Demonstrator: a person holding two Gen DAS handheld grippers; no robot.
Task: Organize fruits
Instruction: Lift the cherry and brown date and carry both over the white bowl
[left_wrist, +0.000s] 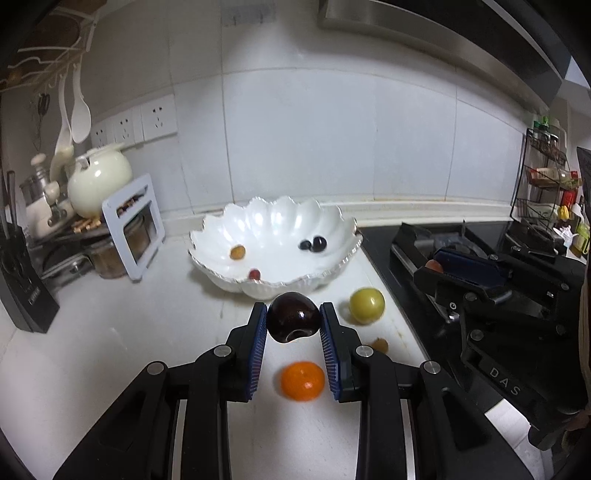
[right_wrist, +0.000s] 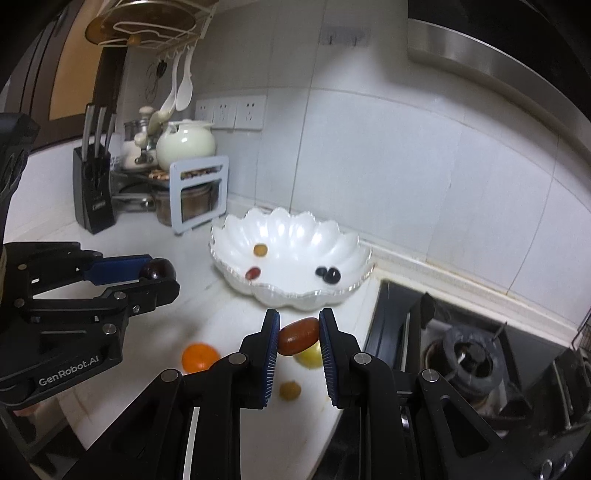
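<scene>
Two fruits are in my grippers at once, and both are bound, as I judge it, for the white scalloped bowl at the back of the table; the bowl already holds four small fruits: a pair of dark grapes touching each other, a small yellow fruit and a small red one near the front rim.

My left gripper is clamped on a dark plum, held above the table just short of the bowl's front rim; my right gripper pinches a reddish-brown oval fruit by its ends, likewise in the air short of the bowl.

Left on the table are an orange tangerine, a yellow-green plum and a little brownish fruit, all in front of the bowl.

To do this step well, I would carry the plum over the rim and low into the hollow before letting go; it is round and glossy, so a drop from height would likely roll it into the grapes or bounce it out; the open middle looks the safest spot. The two grippers are near each other, so I would bring them in one at a time, left first, keeping the right back beside the stove; the oval fruit is held only at its tips and may pivot, so I would move it slowly and level.
</scene>
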